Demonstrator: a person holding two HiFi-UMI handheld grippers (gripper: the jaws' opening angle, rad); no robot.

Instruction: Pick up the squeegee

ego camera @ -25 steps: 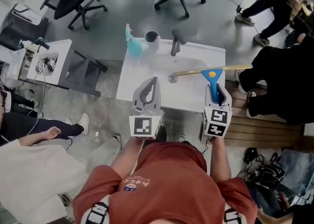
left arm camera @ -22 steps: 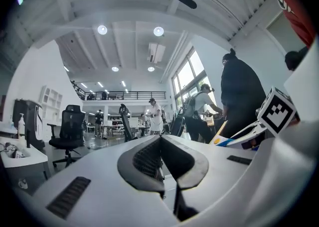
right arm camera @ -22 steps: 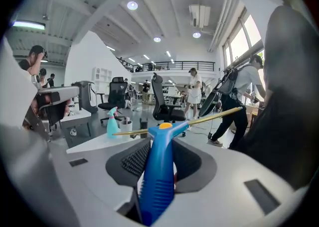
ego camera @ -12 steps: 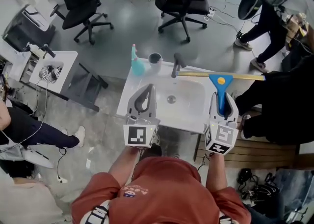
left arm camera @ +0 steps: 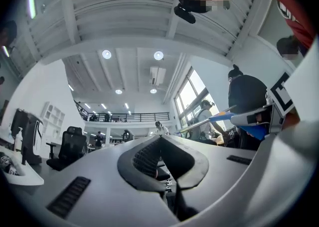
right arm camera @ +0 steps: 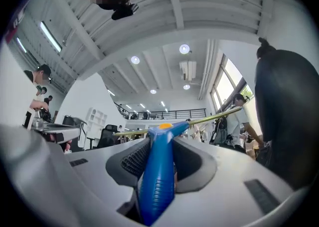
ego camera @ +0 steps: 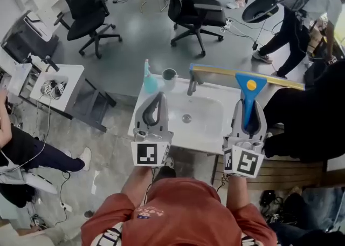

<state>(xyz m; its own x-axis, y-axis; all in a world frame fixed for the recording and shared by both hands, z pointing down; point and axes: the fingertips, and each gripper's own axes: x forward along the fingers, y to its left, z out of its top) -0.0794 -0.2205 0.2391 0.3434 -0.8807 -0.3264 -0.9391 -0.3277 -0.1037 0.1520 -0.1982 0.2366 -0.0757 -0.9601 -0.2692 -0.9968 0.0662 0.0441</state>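
My right gripper (ego camera: pixel 248 109) clamped the blue-handled squeegee (ego camera: pixel 247 86) above the white sink (ego camera: pixel 209 116), while my left gripper (ego camera: pixel 158 97) held its jaws together, empty.

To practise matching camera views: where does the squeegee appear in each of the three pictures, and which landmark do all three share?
Head view: the squeegee is at right, its handle in the right gripper, its blade lying crosswise beyond the sink.
Left gripper view: far right, at mid-height.
Right gripper view: centre, blue handle between the jaws, blade crosswise beyond them.
Shared landmark: the right gripper, clamped on the handle in every view.
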